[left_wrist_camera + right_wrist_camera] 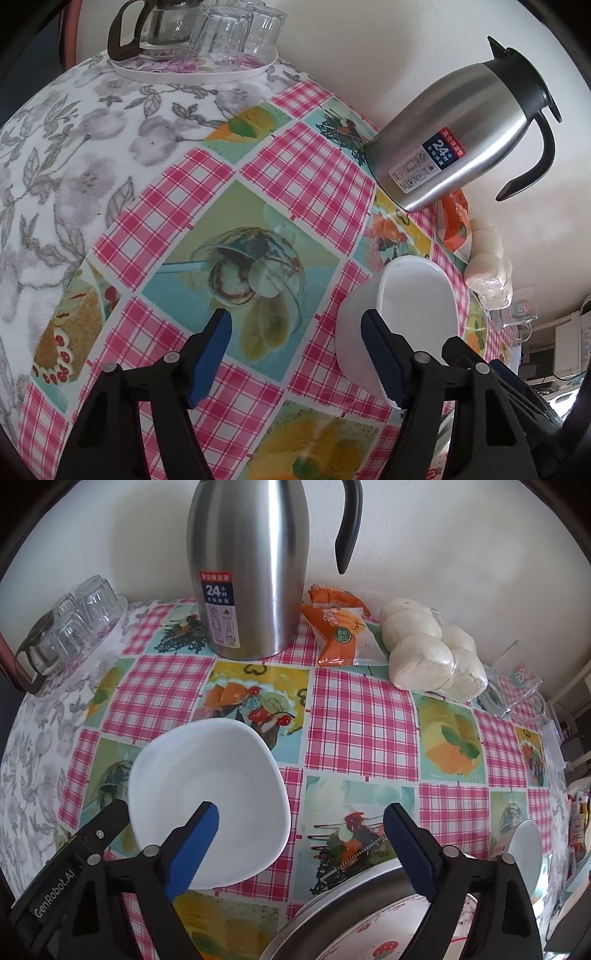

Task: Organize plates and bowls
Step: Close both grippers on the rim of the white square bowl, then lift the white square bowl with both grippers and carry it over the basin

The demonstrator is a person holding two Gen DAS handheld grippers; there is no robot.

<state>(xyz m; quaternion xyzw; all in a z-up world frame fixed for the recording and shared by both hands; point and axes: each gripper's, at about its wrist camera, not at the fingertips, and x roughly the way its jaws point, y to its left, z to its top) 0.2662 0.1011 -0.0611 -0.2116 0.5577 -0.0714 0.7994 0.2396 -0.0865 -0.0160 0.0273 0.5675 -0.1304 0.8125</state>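
Observation:
A white rounded-square bowl (207, 794) stands upright on the checked tablecloth. My left gripper (295, 317) is open just above the cloth. Its right finger (380, 350) lies against the outside of the bowl (417, 302), and nothing is between its pads. My right gripper (301, 808) is open too, its left finger (192, 845) hanging over the bowl's inside and its right finger over the cloth. A steel plate (332, 897) holding a strawberry-patterned plate (388, 938) lies under the right gripper at the front edge.
A steel thermos jug (251, 572) stands at the back against the wall. Beside it are an orange snack packet (336, 631), a bag of white buns (428, 650) and a glass mug (517, 686). A tray of upturned glasses (207, 70) sits far left.

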